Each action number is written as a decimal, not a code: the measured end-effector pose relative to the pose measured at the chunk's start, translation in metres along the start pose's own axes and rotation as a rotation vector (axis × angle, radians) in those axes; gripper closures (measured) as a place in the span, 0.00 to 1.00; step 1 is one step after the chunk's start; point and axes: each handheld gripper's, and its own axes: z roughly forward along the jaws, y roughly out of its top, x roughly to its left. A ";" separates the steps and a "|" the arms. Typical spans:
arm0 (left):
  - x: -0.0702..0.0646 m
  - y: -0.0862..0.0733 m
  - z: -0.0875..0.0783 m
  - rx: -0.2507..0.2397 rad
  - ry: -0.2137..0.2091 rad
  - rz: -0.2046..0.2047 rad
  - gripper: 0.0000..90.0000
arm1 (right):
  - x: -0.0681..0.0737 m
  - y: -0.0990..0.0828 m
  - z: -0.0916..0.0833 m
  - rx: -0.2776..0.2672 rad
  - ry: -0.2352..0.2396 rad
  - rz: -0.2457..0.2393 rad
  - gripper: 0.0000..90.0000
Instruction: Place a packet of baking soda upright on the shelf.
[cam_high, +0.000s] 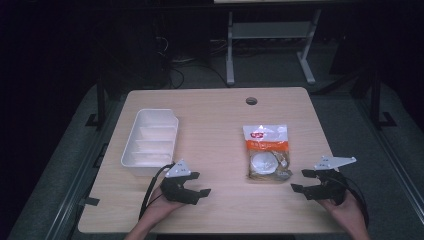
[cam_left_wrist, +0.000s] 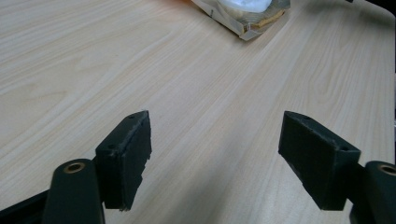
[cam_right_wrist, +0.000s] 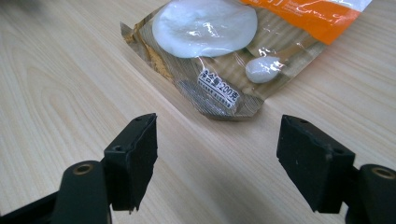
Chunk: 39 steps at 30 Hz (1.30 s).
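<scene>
A clear food packet (cam_high: 267, 152) with an orange band and white contents lies flat on the right half of the wooden table (cam_high: 215, 120). A white divided tray (cam_high: 150, 141) stands at the left. My left gripper (cam_high: 196, 184) is open near the front edge, just right of the tray's near end, with nothing between its jaws. My right gripper (cam_high: 300, 180) is open to the right of the packet's near corner, jaws pointing toward it. In the right gripper view the packet (cam_right_wrist: 224, 51) lies just beyond the open gripper (cam_right_wrist: 217, 147). The left gripper view has the packet's corner (cam_left_wrist: 247, 14) far ahead of the open gripper (cam_left_wrist: 215, 149).
A round cable hole (cam_high: 251, 101) sits near the table's far edge. Behind the table stands a white metal frame (cam_high: 270, 45) on a dark floor. Bare wood lies between the tray and the packet.
</scene>
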 end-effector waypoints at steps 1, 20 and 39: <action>0.000 0.000 0.000 -0.001 -0.002 -0.001 0.29 | 0.000 0.000 0.000 0.000 0.000 0.000 0.31; -0.001 0.028 0.012 -0.026 -0.014 -0.051 0.35 | -0.005 0.046 0.015 -0.031 -0.006 -0.060 0.42; 0.012 0.121 0.099 0.064 0.011 -0.085 0.43 | -0.012 0.061 0.052 0.066 0.042 -0.095 0.73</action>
